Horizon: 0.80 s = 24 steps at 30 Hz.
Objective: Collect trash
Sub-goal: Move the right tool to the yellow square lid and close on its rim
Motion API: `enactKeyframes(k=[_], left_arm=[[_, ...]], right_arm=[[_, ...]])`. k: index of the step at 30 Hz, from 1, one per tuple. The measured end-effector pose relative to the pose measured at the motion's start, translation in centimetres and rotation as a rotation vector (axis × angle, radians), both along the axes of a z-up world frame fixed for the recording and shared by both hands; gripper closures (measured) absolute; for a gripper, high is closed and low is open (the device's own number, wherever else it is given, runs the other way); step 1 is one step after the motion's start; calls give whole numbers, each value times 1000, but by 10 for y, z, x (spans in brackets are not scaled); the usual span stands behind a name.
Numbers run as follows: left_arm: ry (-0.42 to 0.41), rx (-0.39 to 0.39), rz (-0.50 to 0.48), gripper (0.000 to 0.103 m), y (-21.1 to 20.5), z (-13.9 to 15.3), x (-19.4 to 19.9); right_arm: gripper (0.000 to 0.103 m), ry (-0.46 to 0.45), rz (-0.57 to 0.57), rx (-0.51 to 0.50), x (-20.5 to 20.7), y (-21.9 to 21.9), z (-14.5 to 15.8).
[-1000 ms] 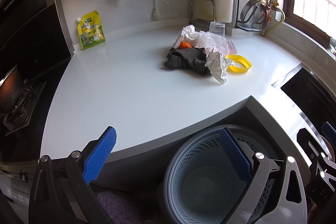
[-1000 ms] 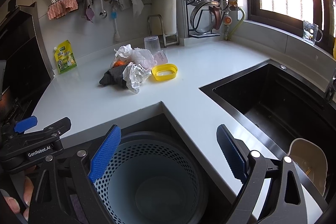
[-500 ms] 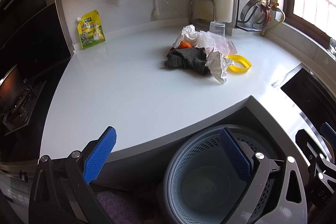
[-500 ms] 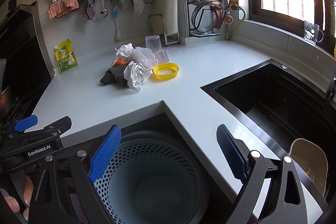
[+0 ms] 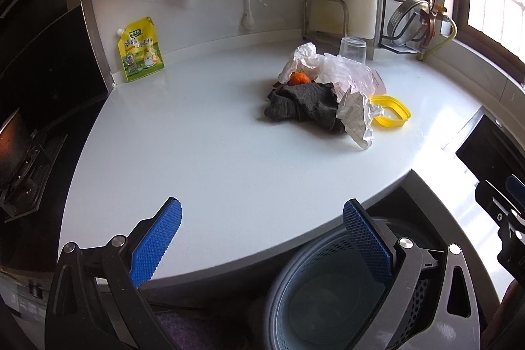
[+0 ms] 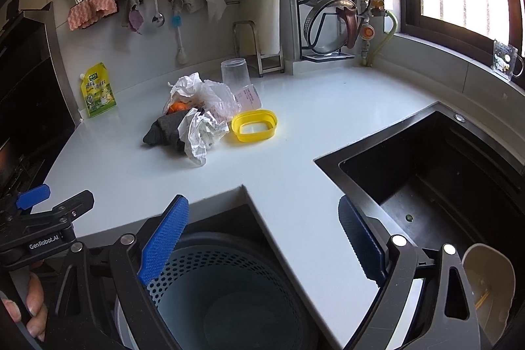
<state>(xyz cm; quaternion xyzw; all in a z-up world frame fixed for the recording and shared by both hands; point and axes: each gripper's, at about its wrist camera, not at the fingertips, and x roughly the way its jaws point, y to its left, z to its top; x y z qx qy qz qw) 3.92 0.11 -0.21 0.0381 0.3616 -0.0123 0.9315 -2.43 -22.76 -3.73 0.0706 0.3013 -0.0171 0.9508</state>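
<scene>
A pile of trash lies on the white counter: a dark grey cloth, crumpled white paper, an orange peel, a thin plastic bag and a yellow plastic ring. Below the counter's front corner stands a perforated grey waste bin. My left gripper is open and holds nothing, well short of the pile. The right gripper hangs open over the bin.
A clear cup stands upside down behind the pile. A yellow pouch leans on the back wall. A black sink with a beige bowl lies to the right, a stove to the left.
Both grippers have edged forward and slightly up towards the counter; the pile sits a little nearer in view. Nothing on the counter has moved.
</scene>
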Motion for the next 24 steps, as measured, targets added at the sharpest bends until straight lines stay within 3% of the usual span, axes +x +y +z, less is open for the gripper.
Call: enactKeyframes(k=[7, 14, 24], left_arm=[[-21, -24, -28, 6, -17, 15, 47], [-5, -45, -26, 6, -24, 14, 85], [44, -35, -16, 6, -24, -6, 98]], right_arm=[[15, 11, 29, -55, 71, -19, 8], [15, 71, 85, -10, 134, -34, 3], [15, 179, 163, -9, 187, -32, -23]])
